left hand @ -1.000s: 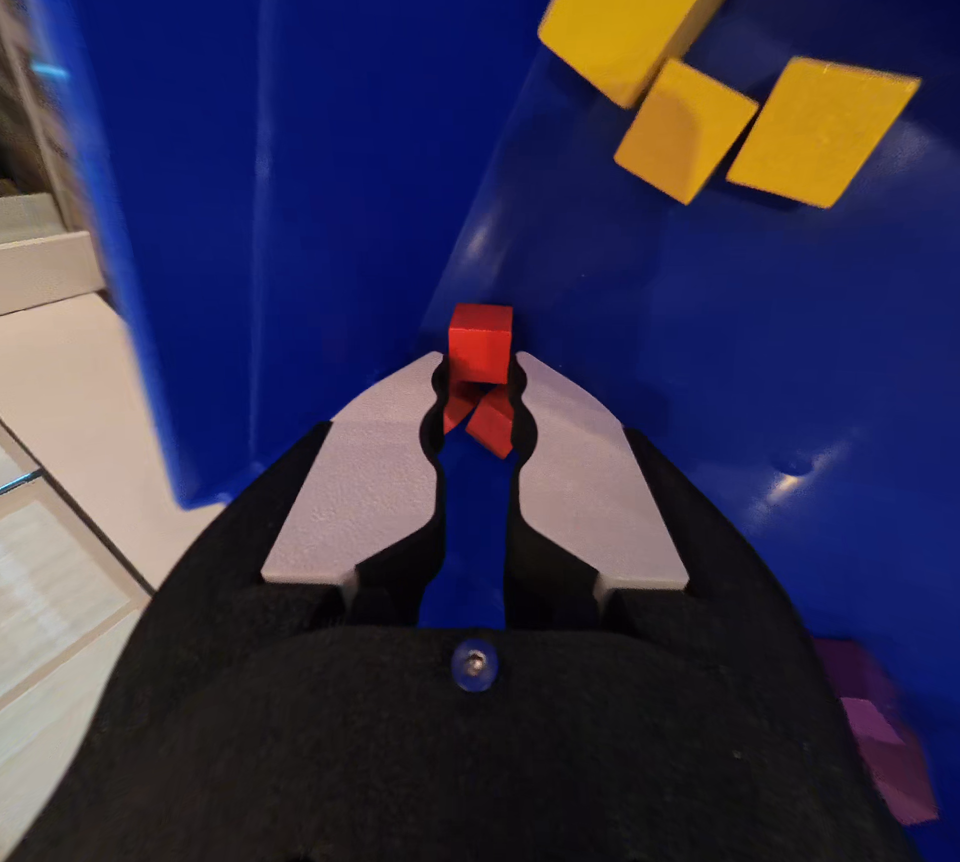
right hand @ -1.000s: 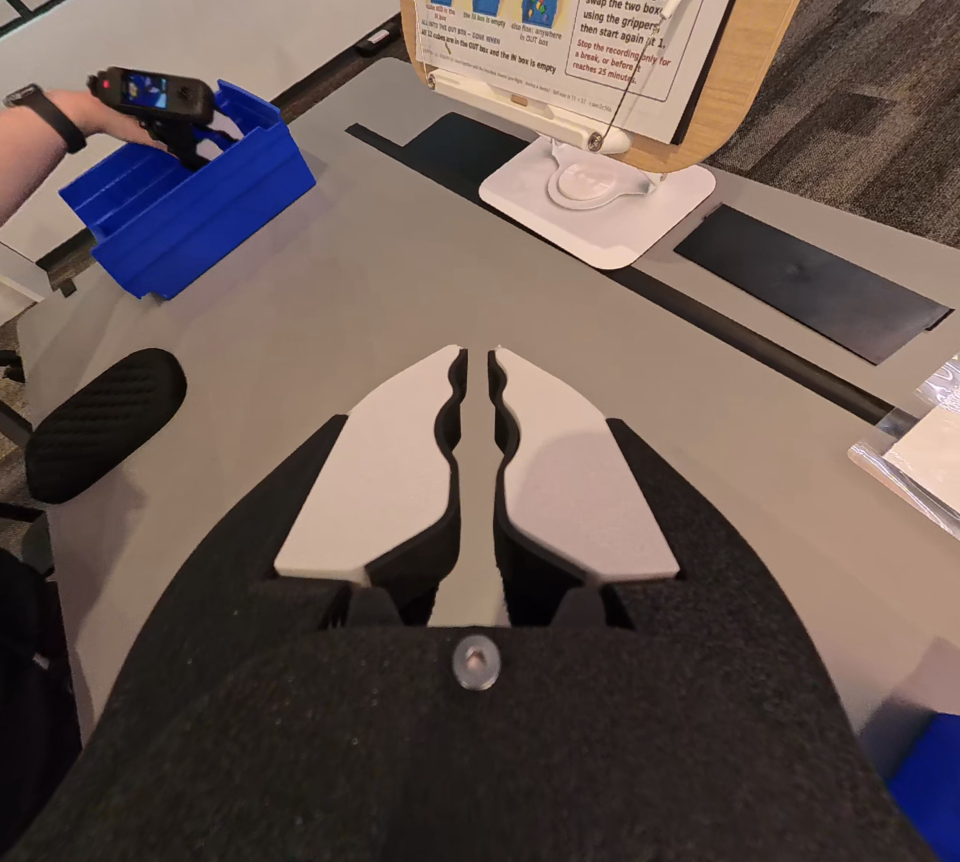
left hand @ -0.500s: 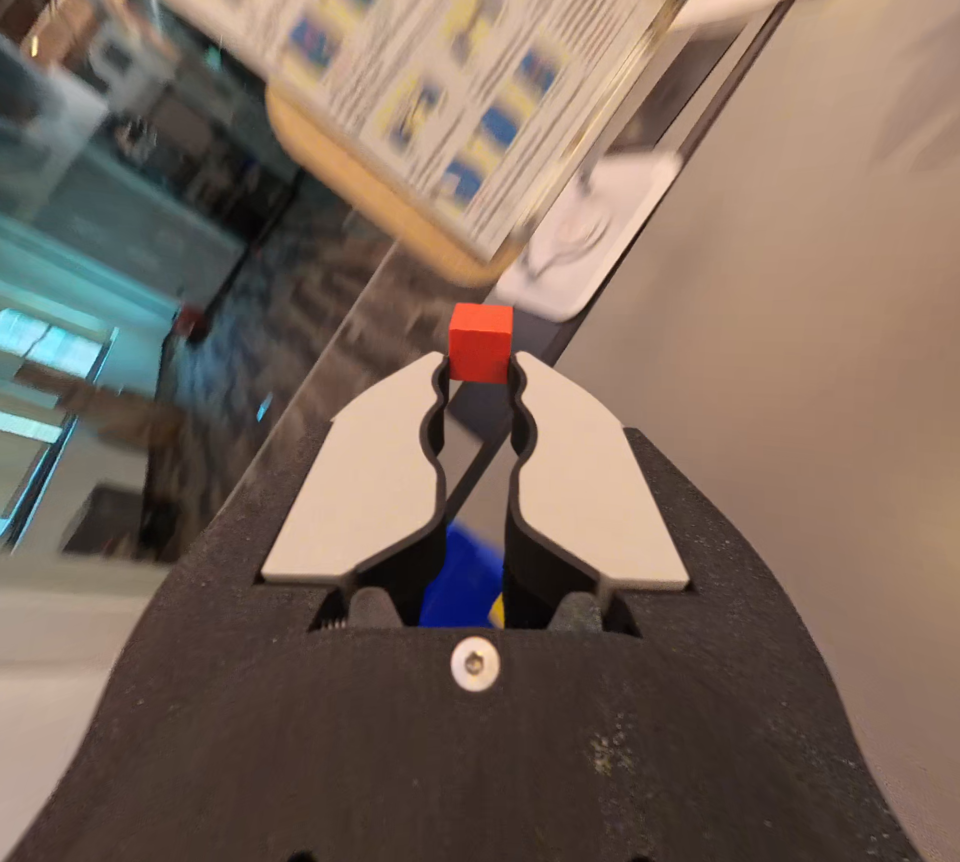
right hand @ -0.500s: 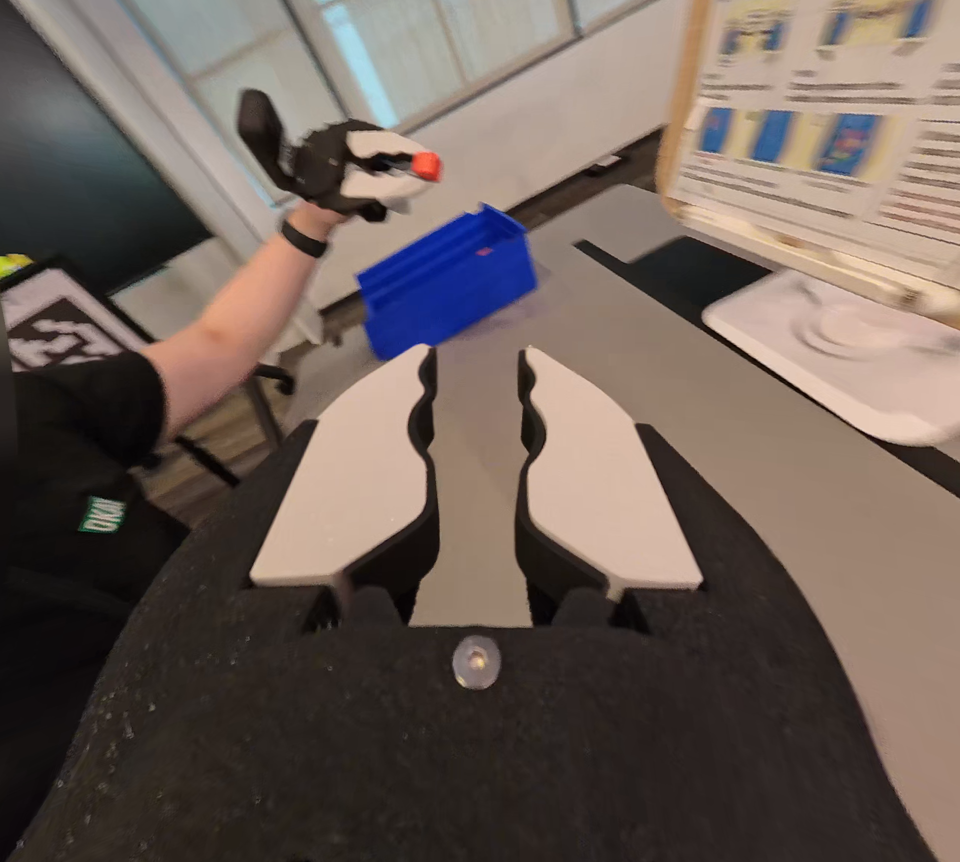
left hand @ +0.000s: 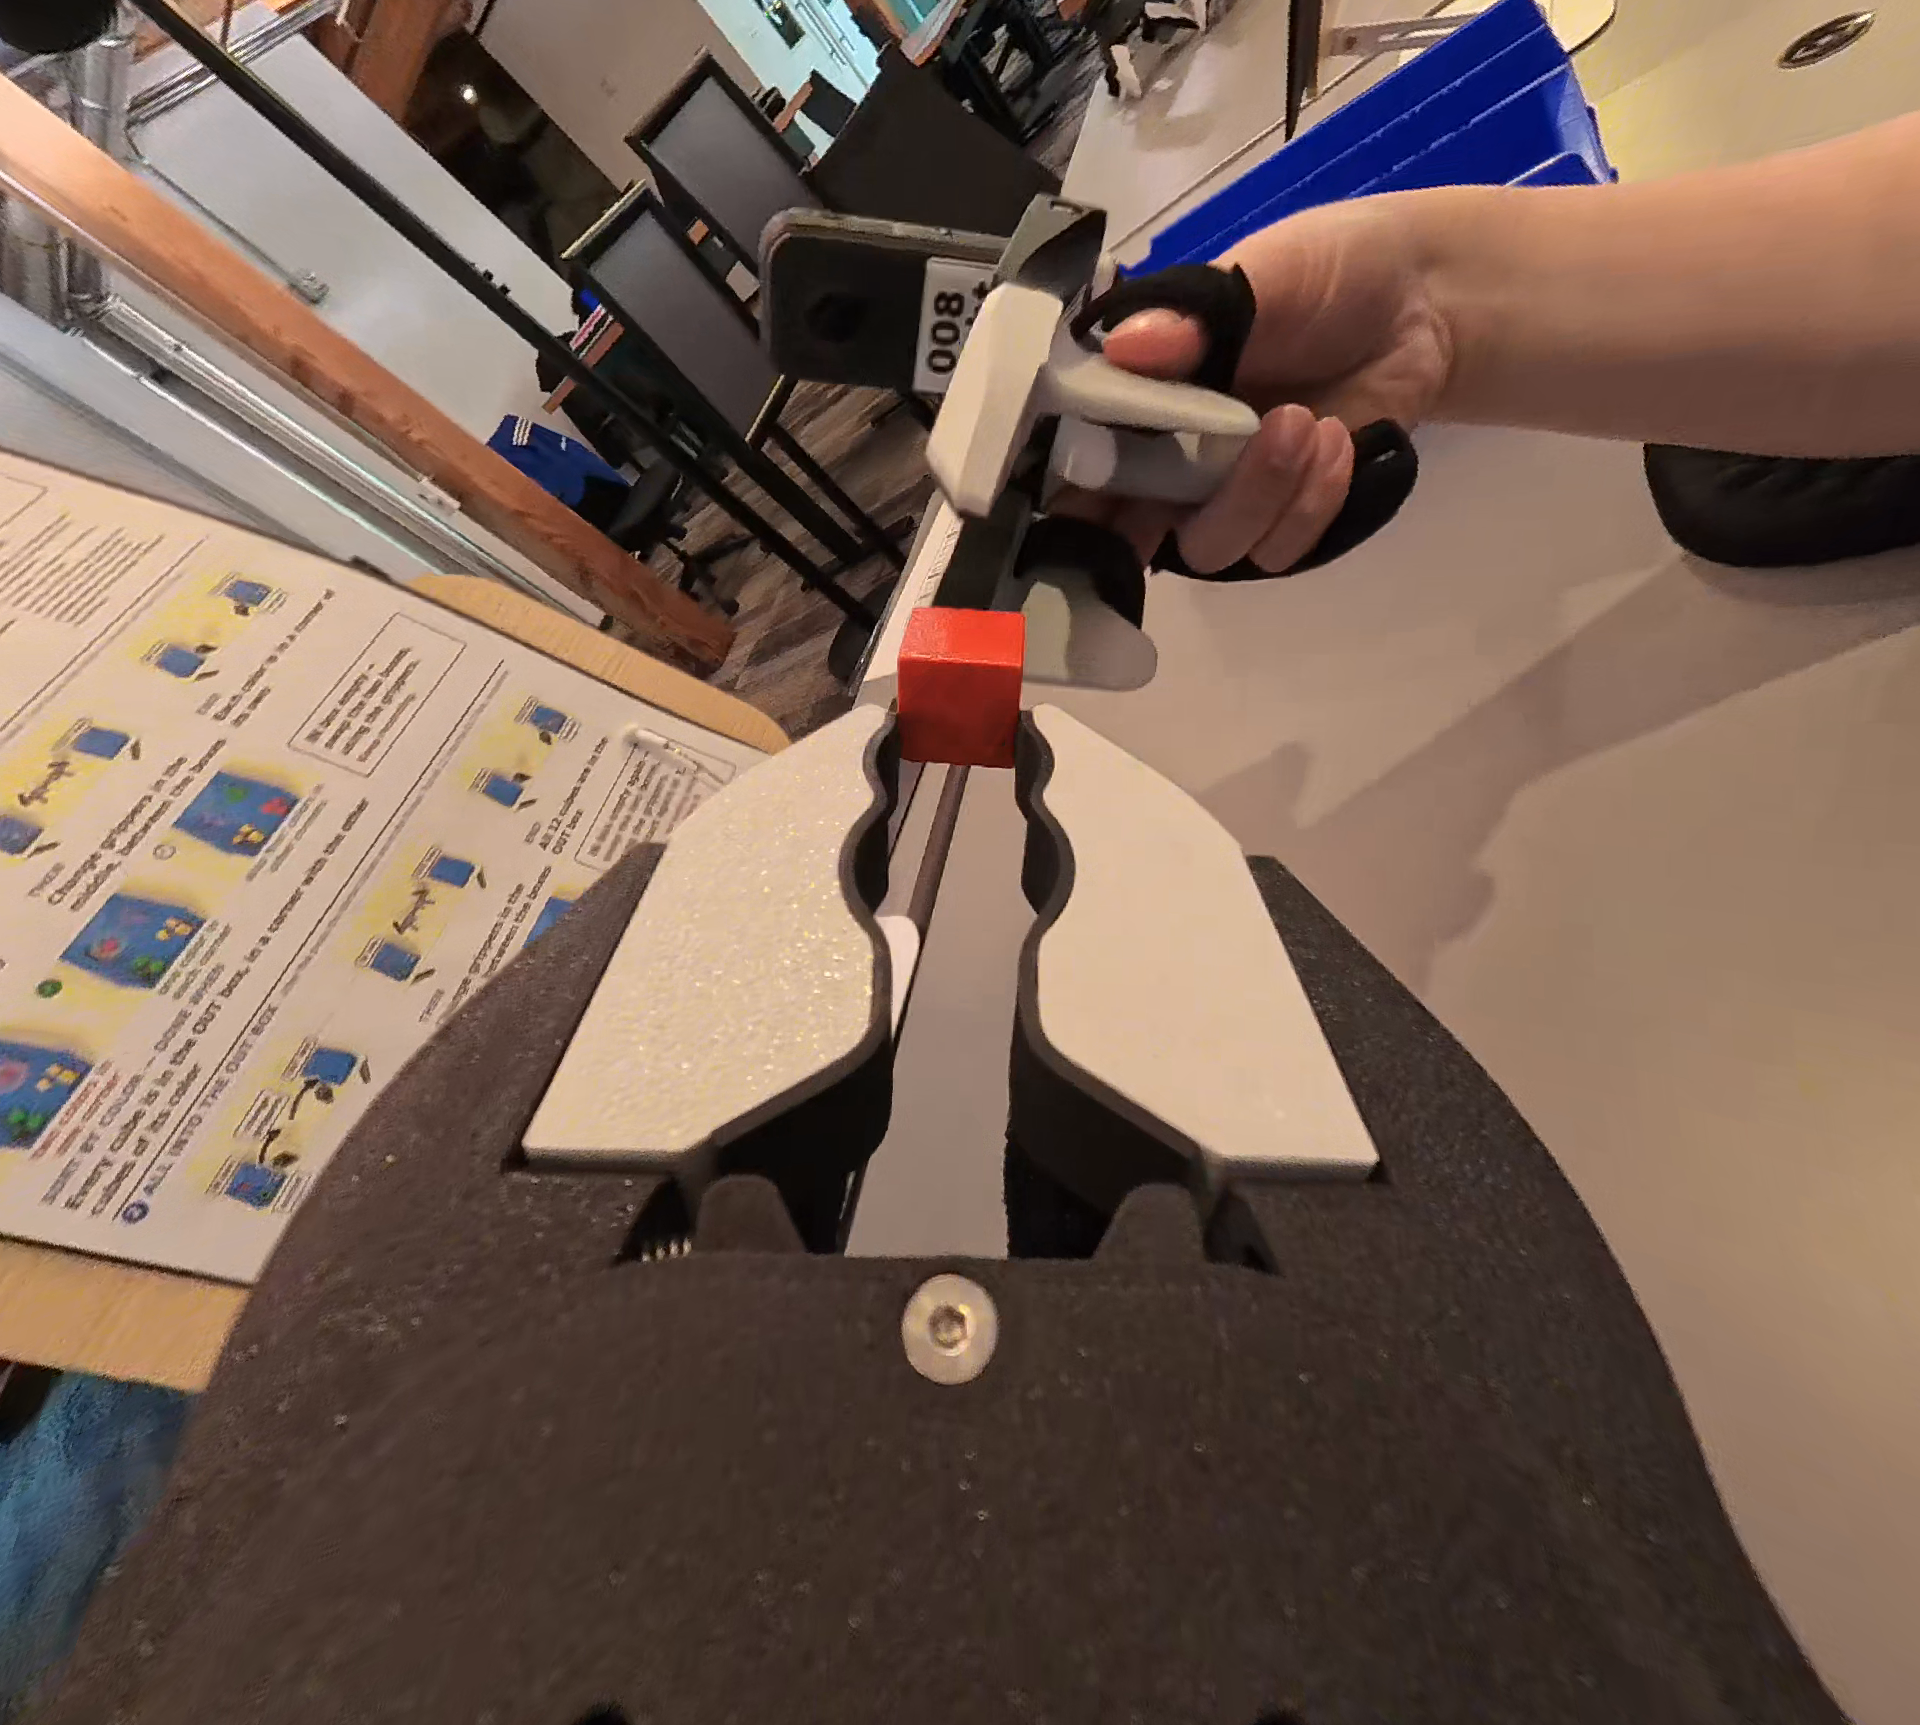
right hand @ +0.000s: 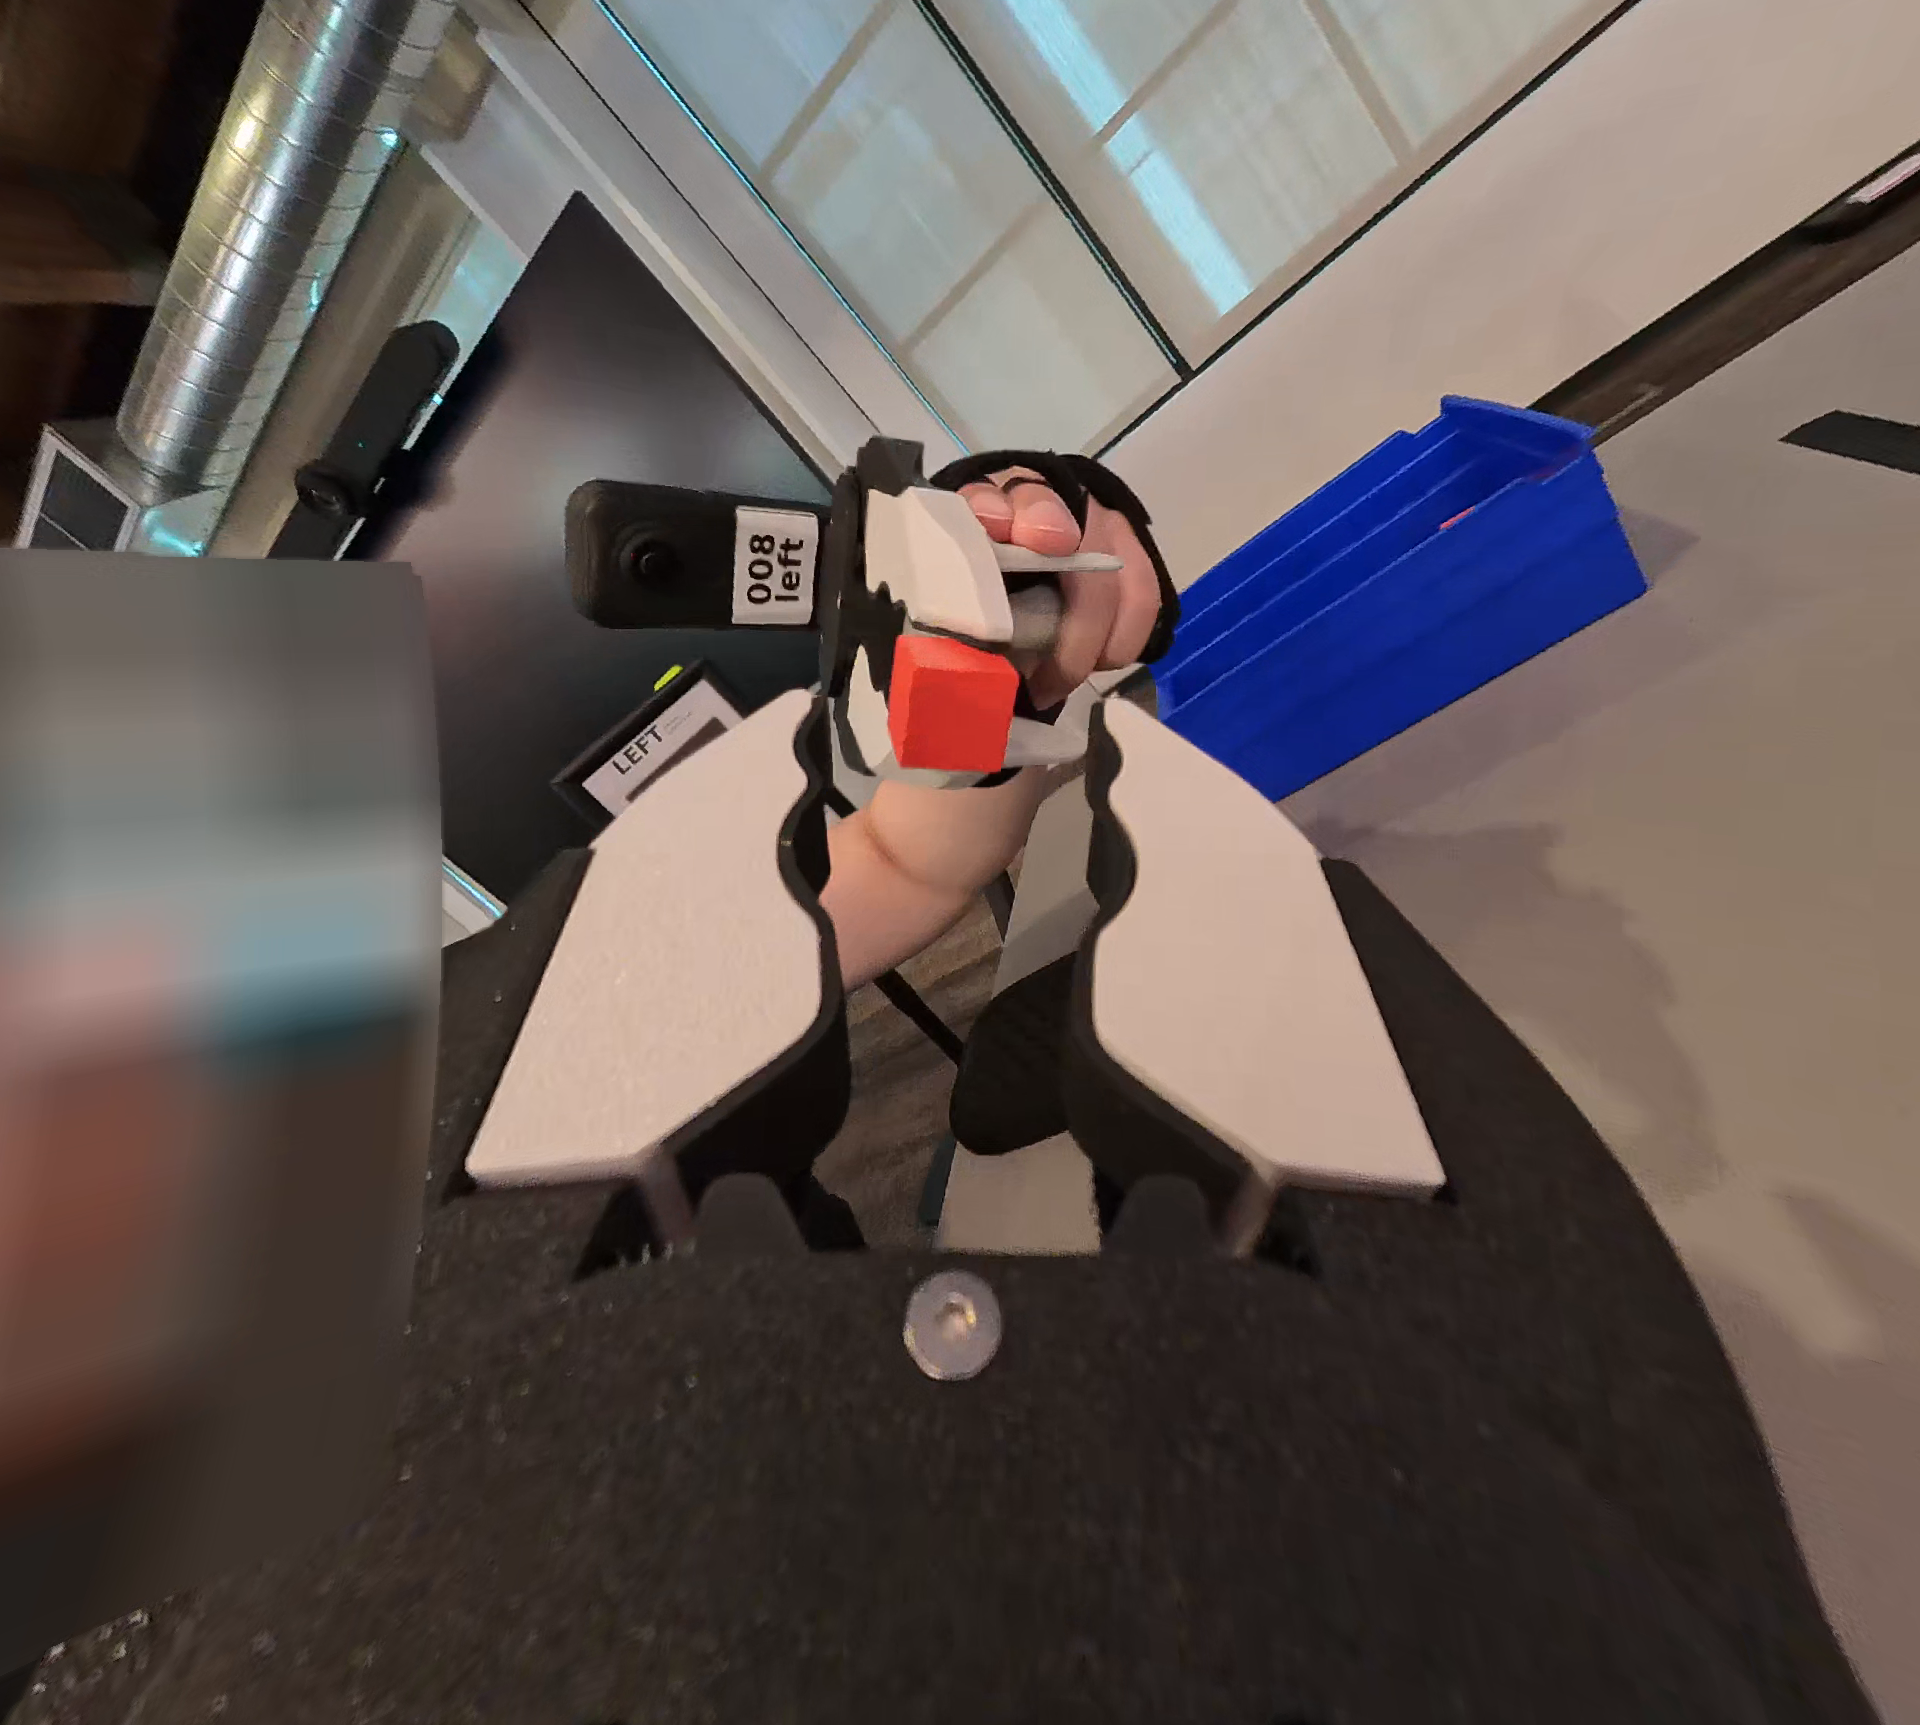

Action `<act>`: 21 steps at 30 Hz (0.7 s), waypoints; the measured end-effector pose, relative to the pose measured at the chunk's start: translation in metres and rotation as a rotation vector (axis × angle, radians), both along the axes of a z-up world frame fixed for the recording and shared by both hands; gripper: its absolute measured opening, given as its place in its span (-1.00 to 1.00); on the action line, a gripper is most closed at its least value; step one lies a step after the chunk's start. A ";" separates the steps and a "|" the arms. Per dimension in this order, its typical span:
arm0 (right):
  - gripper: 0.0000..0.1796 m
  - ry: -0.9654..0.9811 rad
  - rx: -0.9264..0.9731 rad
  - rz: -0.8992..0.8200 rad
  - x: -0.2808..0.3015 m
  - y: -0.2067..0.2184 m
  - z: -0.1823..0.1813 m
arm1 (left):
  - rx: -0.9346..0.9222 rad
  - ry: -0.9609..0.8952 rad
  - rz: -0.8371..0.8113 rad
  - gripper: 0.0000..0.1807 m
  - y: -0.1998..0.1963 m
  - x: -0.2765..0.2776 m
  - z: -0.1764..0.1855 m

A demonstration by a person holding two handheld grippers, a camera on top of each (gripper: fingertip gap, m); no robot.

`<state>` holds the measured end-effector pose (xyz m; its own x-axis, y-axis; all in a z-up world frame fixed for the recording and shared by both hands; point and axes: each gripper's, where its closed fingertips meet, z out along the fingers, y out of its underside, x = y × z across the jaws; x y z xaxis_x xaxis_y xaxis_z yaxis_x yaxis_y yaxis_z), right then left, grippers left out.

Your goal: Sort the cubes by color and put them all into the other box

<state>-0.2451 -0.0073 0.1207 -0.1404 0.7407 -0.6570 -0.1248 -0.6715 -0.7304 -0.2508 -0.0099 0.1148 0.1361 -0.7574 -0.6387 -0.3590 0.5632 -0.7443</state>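
A: Biggest item first?
B: Grey table (left hand: 1558,792), with a poster board (left hand: 260,844) standing at its far edge. A blue box (right hand: 1403,626) sits on the table behind the left gripper; a second blue box (left hand: 1455,117) lies beyond the right hand (left hand: 1340,387).
A: Grippers?
B: Both are held up above the table, facing each other. Left gripper (left hand: 958,725): tips clamped on the red cube (left hand: 958,688), which sticks out past them. Right gripper (right hand: 951,730): fingers spread wide, nothing gripped; the cube sits in line with its gap, just beyond the tips.
A: Contact?
B: In the left wrist view one right-gripper finger (left hand: 1086,652) lies just beside the cube; I cannot tell whether it touches.
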 end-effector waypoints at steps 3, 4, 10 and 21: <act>-0.55 -0.009 0.000 0.056 -0.008 -0.008 -0.002 | -0.005 0.002 -0.020 -0.77 -0.002 0.006 -0.002; -0.62 -0.005 -0.006 0.073 -0.009 -0.009 -0.003 | -0.007 0.007 -0.027 -0.77 -0.003 0.008 -0.004; -0.76 0.010 0.006 0.083 0.004 -0.009 0.005 | 0.005 -0.023 0.044 -0.78 0.004 0.003 -0.005; -0.76 -0.967 0.051 -1.224 0.373 0.020 -0.053 | 0.026 0.093 0.181 -0.83 -0.010 -0.057 -0.038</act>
<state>0.1277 0.0132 0.0682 0.9882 0.1070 -0.1092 -0.0433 -0.4891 -0.8711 -0.3083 -0.0195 0.0763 0.2077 -0.7089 -0.6740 -0.5223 0.5023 -0.6892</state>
